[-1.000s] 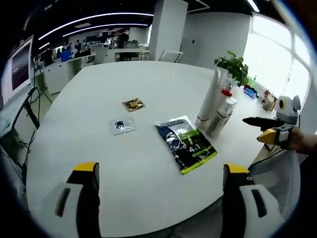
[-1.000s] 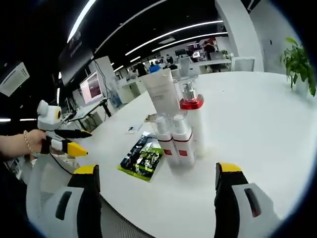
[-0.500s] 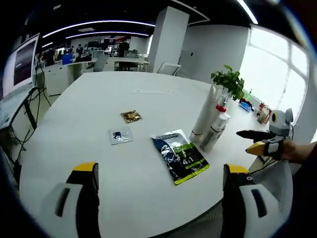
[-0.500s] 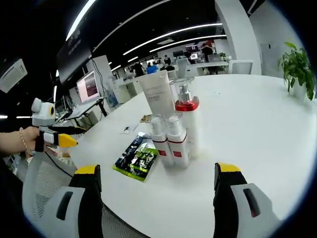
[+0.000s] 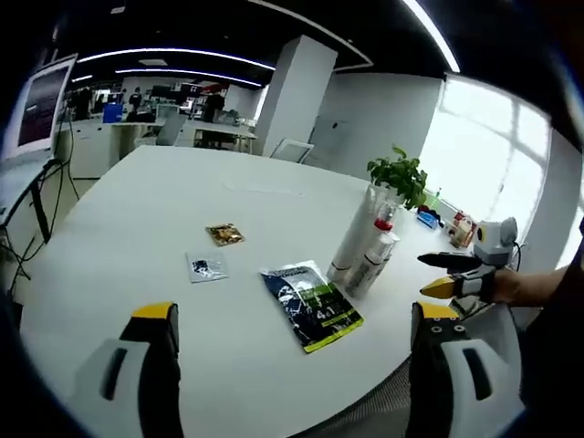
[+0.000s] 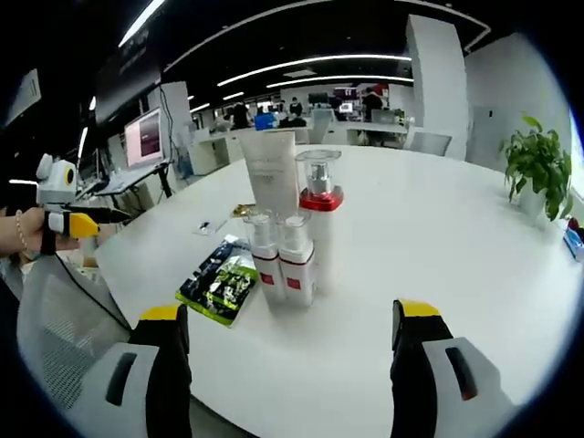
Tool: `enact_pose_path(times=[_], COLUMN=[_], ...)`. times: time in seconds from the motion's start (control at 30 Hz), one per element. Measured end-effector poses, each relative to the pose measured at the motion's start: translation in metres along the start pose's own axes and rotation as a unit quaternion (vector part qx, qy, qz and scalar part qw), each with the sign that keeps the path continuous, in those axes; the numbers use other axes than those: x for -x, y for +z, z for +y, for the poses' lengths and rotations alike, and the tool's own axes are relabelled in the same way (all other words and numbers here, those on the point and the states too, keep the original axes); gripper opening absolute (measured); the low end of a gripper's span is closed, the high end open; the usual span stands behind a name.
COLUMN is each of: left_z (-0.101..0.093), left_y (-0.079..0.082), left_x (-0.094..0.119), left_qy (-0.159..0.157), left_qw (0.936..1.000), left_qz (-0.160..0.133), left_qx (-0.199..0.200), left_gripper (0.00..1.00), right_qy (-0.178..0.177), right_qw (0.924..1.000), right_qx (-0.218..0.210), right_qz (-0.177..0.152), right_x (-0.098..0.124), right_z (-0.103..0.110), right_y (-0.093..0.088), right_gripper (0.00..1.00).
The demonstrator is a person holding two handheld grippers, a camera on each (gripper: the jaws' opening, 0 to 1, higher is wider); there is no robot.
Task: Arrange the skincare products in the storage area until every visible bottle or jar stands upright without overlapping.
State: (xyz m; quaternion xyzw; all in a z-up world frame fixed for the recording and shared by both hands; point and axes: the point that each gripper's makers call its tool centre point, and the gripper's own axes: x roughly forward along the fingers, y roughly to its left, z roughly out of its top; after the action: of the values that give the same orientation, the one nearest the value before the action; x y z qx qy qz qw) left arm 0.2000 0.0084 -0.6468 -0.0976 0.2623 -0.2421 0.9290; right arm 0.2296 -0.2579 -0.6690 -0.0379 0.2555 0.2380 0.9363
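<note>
Rising from the bottom of the left gripper view, the left tool (image 5: 292, 365) stands with its jaws spread wide and nothing between them, held off the near edge of the white table (image 5: 128, 228). Beyond it on the table lies a flat dark and green packet (image 5: 307, 305), well apart from the jaws, and just past that packet's far corner the skincare bottles (image 5: 365, 251) stand upright in a tight cluster. To the left of the packet lie a small clear sachet (image 5: 205, 266) and, farther on, a small gold sachet (image 5: 224, 234). At the right of this view the right tool (image 5: 447, 274) is held in a person's hand, off the table edge and near the bottles. In the right gripper view the right tool (image 6: 292, 360) also gapes empty, its jaws apart above the table's near rim. Ahead of it stand two small bottles with red bands (image 6: 281, 265), touching each other, with a taller red-collared pump bottle (image 6: 318, 205) and a white tube (image 6: 269, 173) close behind them. A potted plant (image 6: 538, 169) sits far off at the right.
</note>
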Motion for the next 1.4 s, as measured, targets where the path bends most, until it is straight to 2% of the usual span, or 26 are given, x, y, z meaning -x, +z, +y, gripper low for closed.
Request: enact_pose_path(times=[0.07,0.1,0.2,0.23,0.33,0.43,0.5,0.7,0.8,0.9,1.1,1.27,1.4], left_z=[-0.004,-0.001,0.008,0.004,0.007,0.009,0.010,0.017,0.022,0.025,0.027,0.038,0.047], left_y=[-0.011,-0.015,-0.015,-0.016,-0.014,-0.012,-0.011,-0.012,-0.009,-0.012,-0.011,-0.011,-0.013], left_x=[0.002,0.003,0.004,0.004,0.002,0.001,0.001,-0.007,-0.010,-0.014,-0.022,-0.034,-0.044], left_qy=[-0.009,-0.015,-0.011,-0.015,-0.021,-0.024,-0.026,-0.029,-0.021,-0.011,0.002,0.039,0.061], left_qw=[0.9992,0.9977,0.9980,0.9977,0.9978,0.9980,0.9982,0.9987,0.9990,0.9985,0.9983,0.9972,0.9950], left_qz=[0.035,0.051,0.046,0.051,0.046,0.043,0.042,0.037,0.033,0.051,0.056,0.060,0.076], left_qx=[0.017,0.041,0.042,0.043,0.043,0.040,0.034,0.021,0.023,0.015,0.017,0.021,0.019], left_gripper=[0.99,0.99,0.97,0.96,0.99,0.99,0.99,0.99,0.99,0.99,0.99,0.99,0.99], right_qy=[-0.028,-0.037,-0.040,-0.041,-0.048,-0.051,-0.059,-0.077,-0.081,-0.082,-0.079,-0.072,-0.064], right_qw=[0.9995,0.9989,0.9983,0.9982,0.9983,0.9983,0.9977,0.9968,0.9965,0.9963,0.9965,0.9970,0.9976], right_qx=[-0.008,-0.009,-0.008,-0.005,0.021,0.030,0.022,0.013,0.012,0.016,0.026,0.025,0.023], right_qz=[-0.012,-0.028,-0.043,-0.044,-0.025,-0.002,-0.026,-0.019,-0.019,-0.016,-0.004,0.006,0.008], right_x=[0.005,0.007,0.012,0.012,0.007,0.005,0.007,0.007,0.008,0.007,0.007,0.006,0.005], right_z=[-0.008,-0.010,-0.004,-0.002,-0.001,-0.002,-0.006,-0.017,-0.018,-0.019,-0.016,-0.015,-0.013], right_y=[0.011,0.019,0.031,0.031,0.016,0.001,0.010,0.004,0.004,0.004,0.001,-0.004,-0.005], right_gripper=[0.94,0.96,0.94,0.95,0.95,0.94,0.95,0.95,0.94,0.94,0.94,0.94,0.94])
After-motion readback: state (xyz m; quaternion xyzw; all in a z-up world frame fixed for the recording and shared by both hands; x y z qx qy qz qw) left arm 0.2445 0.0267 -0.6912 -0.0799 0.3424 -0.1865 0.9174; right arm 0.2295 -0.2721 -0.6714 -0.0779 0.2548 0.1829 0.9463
